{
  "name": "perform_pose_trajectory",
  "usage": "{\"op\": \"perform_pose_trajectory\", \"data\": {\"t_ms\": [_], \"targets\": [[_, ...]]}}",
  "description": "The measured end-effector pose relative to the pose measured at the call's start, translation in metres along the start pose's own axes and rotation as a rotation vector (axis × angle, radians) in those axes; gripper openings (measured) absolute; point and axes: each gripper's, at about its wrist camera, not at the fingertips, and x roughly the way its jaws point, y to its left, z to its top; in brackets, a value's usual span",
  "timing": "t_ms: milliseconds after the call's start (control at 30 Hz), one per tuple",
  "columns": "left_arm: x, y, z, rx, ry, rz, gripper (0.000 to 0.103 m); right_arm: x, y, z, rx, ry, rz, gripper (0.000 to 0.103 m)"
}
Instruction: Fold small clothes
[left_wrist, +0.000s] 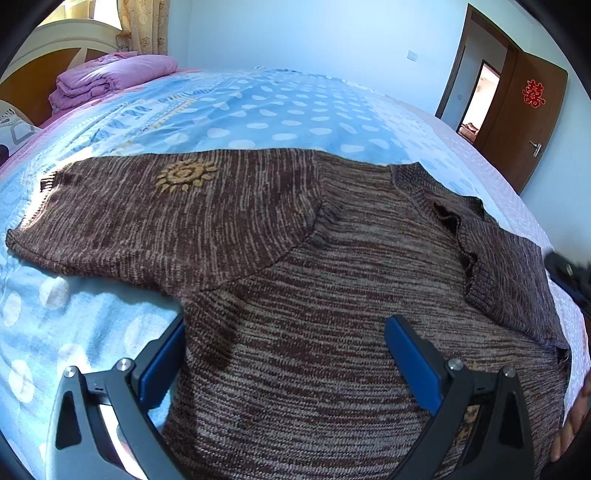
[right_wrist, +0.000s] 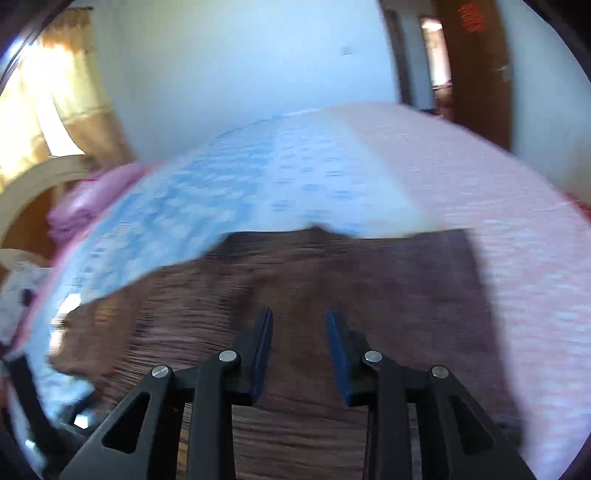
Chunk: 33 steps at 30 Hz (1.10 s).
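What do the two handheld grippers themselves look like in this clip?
Both match: the left gripper and right gripper have matte black linkage arms with triangular cut-outs, silver round pivot screws, and flat blue pads on the fingers. No cables, sleeves or markings show.

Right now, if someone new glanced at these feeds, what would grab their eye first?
The brown sweater spread across the blue dotted sheet, with a yellow sun patch on its sleeve at the left. The left tongs gape wide over its body. The right view is motion-blurred, its tongs open above the knit.
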Motion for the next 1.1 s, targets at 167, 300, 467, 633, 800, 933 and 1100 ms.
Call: {"op": "perform_pose_trajectory", "data": {"t_ms": [167,300,467,633,800,933,1100], "targets": [[0.000,-0.001,0.000,0.003,0.003,0.006,0.103,0.006,-0.062,-0.039,0.046,0.138,-0.134,0.030],[0.001,-0.001,0.000,0.005,0.007,0.009,0.103,-0.015,-0.084,-0.053,0.072,0.097,-0.092,0.024],[0.002,-0.001,0.000,0.008,0.009,0.013,0.103,-0.022,-0.090,-0.058,0.078,0.105,-0.119,0.022],[0.002,-0.002,0.000,0.011,0.010,0.018,0.103,-0.054,-0.068,-0.045,0.098,0.014,-0.203,0.025],[0.002,-0.003,0.001,0.016,0.020,0.022,0.103,-0.040,-0.027,-0.054,0.008,0.004,-0.103,0.028],[-0.009,0.008,0.001,0.055,0.053,0.003,0.103,-0.023,-0.027,-0.069,0.025,0.039,-0.083,0.029],[-0.046,0.085,0.013,-0.151,-0.063,0.122,0.103,-0.027,-0.038,-0.074,0.068,0.018,-0.014,0.048]]}}
